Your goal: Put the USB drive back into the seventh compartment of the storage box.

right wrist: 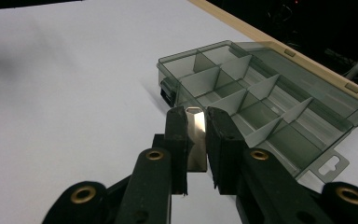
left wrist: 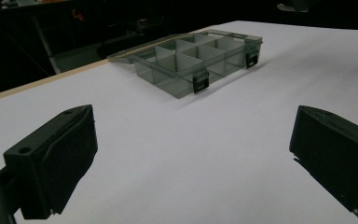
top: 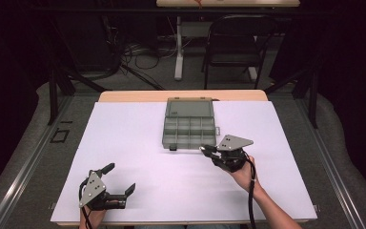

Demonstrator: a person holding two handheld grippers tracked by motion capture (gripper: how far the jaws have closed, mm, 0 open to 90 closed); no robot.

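1. Right gripper (top: 205, 150) — hovers just off the near right corner of the organizer box (top: 189, 124), tip aimed at the box.
2. In the right gripper view, its jaws are pinched on a small flat metal piece (right wrist: 196, 135); the piece stands upright between the pads, silvery, with a rounded top end that has a small opening in it.
3. Metal piece is off the table, carried in the right gripper (right wrist: 196, 140), near the box's near edge and not inside any compartment.
4. Organizer box (right wrist: 256, 107) — translucent grey plastic, lid swung fully open and lying flat behind the tray, toward the far edge of the table (top: 124, 143).
5. Tray is split by dividers into rows of small compartments; those visible look bare. Two dark latches (left wrist: 200, 82) sit on the front wall.
6. Left gripper (top: 119, 179) — low at the near left corner of the table, well apart from the box, jaws spread wide with nothing between them.
7. In the left gripper view, the two black jaws stand at either side with bare white table between; box (left wrist: 200, 60) lies ahead.
8. Table top is white with a pale wood edge at the far side.
9. Beyond the table — a dark folding chair (top: 233, 43) and loose cables on the floor.
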